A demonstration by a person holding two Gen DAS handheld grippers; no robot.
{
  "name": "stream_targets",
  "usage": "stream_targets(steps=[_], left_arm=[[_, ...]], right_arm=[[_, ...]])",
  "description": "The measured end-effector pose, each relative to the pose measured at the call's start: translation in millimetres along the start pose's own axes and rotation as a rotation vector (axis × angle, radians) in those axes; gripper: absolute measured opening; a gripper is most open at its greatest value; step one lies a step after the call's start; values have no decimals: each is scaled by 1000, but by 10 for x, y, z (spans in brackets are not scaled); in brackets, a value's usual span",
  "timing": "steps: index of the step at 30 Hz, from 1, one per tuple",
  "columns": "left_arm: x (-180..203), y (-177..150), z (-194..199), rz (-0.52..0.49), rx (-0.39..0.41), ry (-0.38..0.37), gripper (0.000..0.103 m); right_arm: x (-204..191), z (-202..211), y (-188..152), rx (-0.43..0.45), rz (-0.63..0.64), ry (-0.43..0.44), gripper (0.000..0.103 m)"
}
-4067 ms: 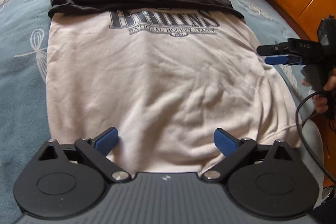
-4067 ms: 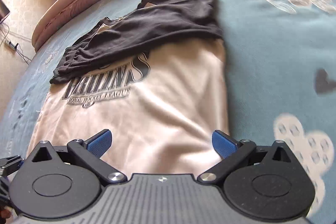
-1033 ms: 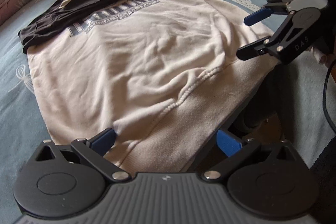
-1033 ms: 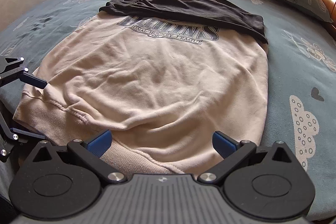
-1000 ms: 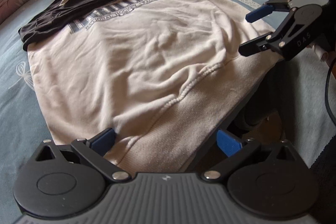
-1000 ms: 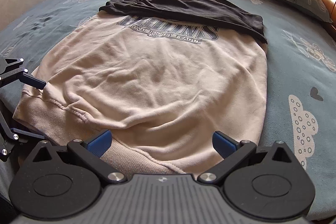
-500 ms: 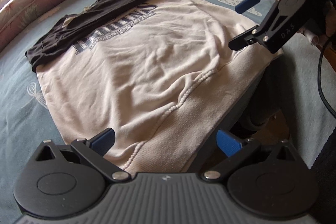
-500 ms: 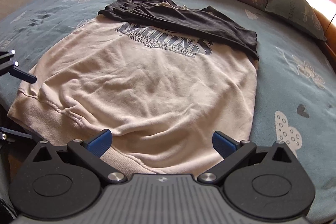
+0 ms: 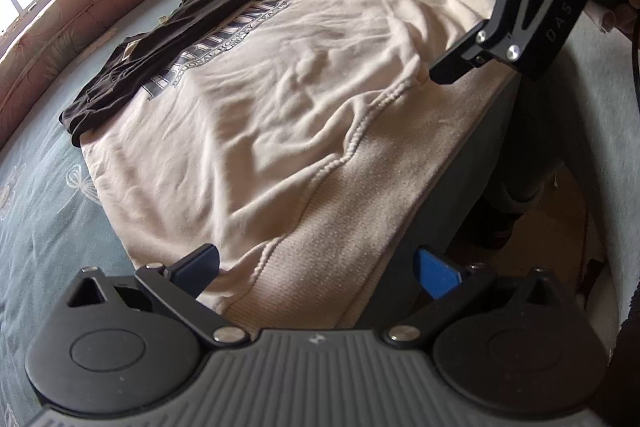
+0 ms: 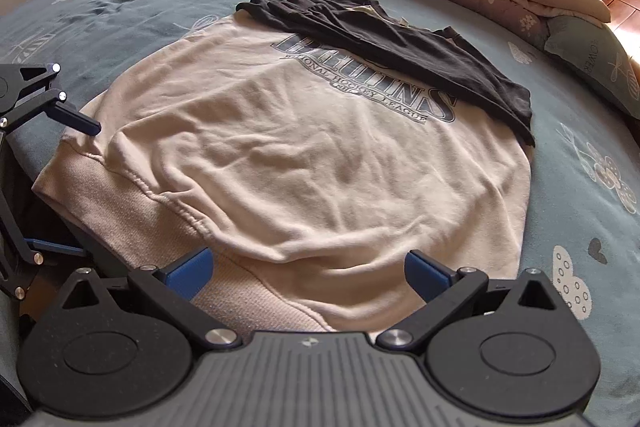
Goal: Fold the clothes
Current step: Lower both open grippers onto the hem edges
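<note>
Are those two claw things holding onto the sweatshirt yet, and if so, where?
No, nothing is held. The left gripper and the right gripper are both open, poised at the ribbed hem of the cream sweatshirt, one near each bottom corner.

The sweatshirt (image 10: 320,167) was cream with dark grey-blue lettering, its black sleeves (image 10: 400,43) folded across the top of that lettering. Around the sweatshirt the bedsheet (image 10: 580,131) was dusty blue with pale flowers, clouds and small dark hearts. Both black grippers carried blue fingertips (image 9: 438,273).
</note>
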State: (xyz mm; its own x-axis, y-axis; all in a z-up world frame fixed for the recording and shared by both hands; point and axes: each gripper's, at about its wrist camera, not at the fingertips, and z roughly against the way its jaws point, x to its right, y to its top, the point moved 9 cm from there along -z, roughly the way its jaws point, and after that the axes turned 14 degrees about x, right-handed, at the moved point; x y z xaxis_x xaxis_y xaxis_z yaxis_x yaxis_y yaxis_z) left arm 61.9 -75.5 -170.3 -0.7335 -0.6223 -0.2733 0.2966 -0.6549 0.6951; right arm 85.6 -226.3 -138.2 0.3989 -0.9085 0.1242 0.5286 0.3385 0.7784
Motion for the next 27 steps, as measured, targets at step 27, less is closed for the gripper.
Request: stream_targets(steps=[27], left_arm=[[-7, 271, -117, -39, 24, 4, 102]], right_arm=[[-275, 51, -43, 12, 19, 115, 103]])
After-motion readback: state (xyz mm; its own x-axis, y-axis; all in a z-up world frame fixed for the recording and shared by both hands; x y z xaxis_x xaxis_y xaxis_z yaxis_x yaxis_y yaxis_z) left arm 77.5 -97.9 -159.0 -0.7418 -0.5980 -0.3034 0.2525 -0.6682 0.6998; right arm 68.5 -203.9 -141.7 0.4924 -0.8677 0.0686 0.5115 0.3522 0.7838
